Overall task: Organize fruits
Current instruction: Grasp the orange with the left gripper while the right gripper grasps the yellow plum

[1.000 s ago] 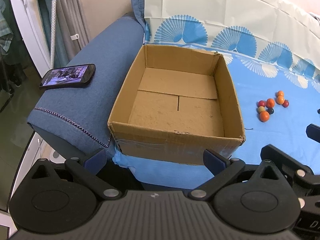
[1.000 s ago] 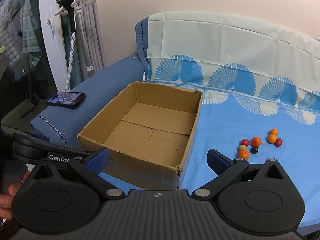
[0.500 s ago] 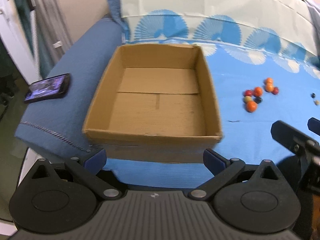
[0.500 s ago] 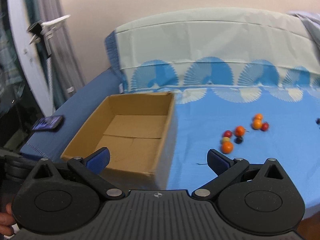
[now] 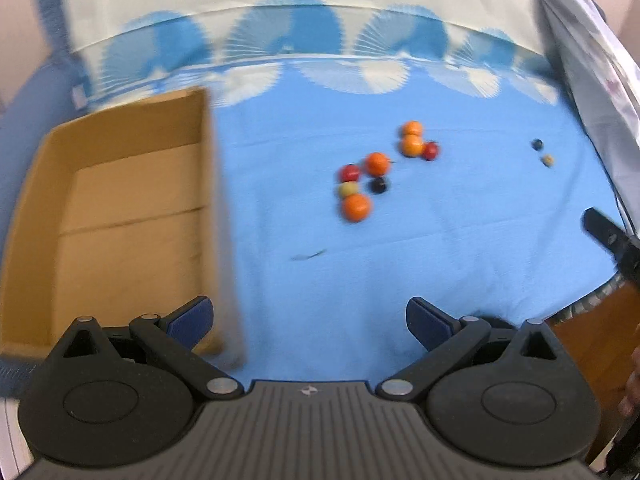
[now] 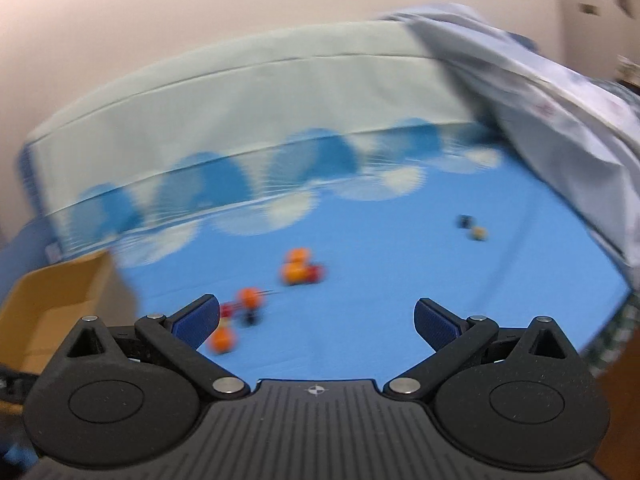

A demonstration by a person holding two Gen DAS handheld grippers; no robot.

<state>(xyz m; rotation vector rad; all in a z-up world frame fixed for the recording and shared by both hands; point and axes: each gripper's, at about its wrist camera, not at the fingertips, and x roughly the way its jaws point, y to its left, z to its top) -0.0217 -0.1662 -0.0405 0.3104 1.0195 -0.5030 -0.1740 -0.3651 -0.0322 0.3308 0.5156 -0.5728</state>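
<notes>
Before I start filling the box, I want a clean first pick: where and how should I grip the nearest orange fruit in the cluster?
Grip the nearest orange fruit across its middle, coming from above with fingers left and right. It is round, its sides look free, and only the yellowish fruit touches its far edge. The left gripper is already open.

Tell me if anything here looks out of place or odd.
The fruits lie loose on the blue sheet while the cardboard box is empty. Two small ones sit apart near the right-hand fabric. Nothing looks damaged, though both views are blurred.
</notes>
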